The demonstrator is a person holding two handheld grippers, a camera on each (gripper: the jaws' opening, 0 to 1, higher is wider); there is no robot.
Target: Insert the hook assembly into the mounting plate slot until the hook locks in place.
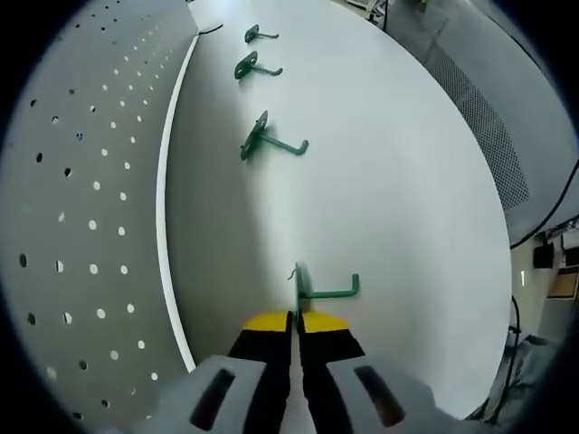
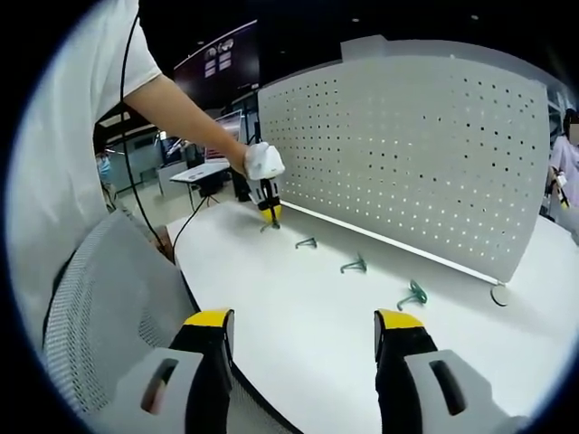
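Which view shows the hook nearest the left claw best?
The left gripper view: the green hook lies on the white table right past the shut left claw, its bent arm clear. In the right gripper view the same hook is a small far speck under that claw, its shape unreadable.

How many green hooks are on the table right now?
4. One green hook is clamped in the left gripper near the pegboard; three more lie in a row along the table beyond it.
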